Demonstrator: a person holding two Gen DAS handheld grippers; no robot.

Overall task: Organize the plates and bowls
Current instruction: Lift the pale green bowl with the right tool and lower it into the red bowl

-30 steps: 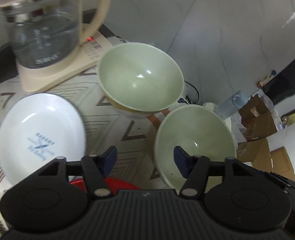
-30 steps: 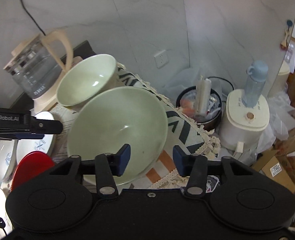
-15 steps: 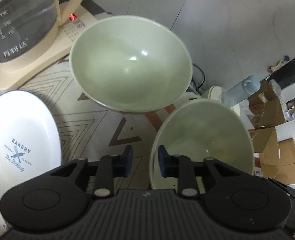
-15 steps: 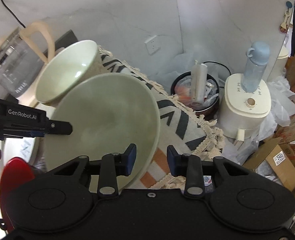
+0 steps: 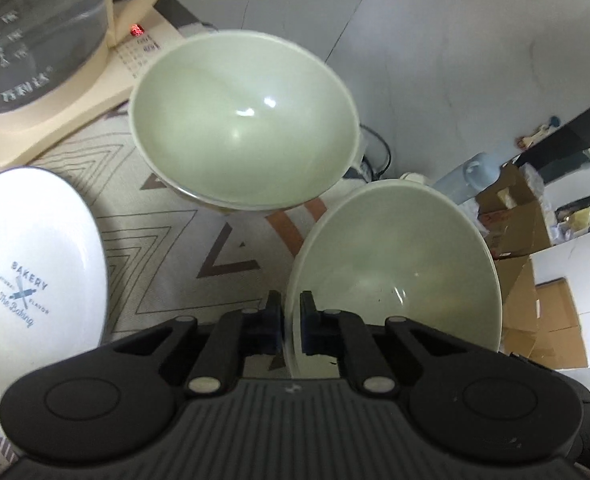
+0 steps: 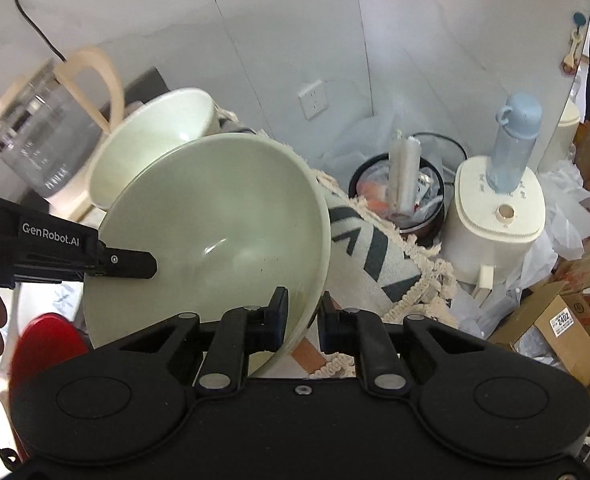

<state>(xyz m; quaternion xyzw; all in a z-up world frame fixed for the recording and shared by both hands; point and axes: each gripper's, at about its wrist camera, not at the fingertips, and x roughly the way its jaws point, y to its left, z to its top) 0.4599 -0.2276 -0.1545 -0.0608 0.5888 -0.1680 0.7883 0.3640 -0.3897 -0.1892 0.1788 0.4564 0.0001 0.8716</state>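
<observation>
A pale green bowl [image 5: 395, 264] sits tilted near the right edge of the patterned cloth. My left gripper [image 5: 291, 320] is shut on its near left rim, one pad inside and one outside. In the right wrist view the same bowl [image 6: 215, 240] fills the middle, with the left gripper [image 6: 147, 266] at its left rim. My right gripper [image 6: 303, 316] straddles the bowl's right rim. Its jaws are closing, and a thin gap still shows at the outer pad. A second green bowl [image 5: 243, 120] stands farther back, beside the kettle.
A white plate printed BAKERY [image 5: 35, 264] lies left, a red plate [image 6: 47, 344] lower left. A glass kettle [image 5: 35, 40] on its cream base stands at the back left. Past the cloth's fringed edge [image 6: 415, 264], a bin [image 6: 395, 196], a white appliance [image 6: 499, 216] and cardboard boxes [image 6: 567, 328] stand on the floor.
The left gripper came forward and down, and its jaws went from wide apart to shut on the near bowl's rim. The right jaws narrowed around the opposite rim. The bowl now sits more tilted.
</observation>
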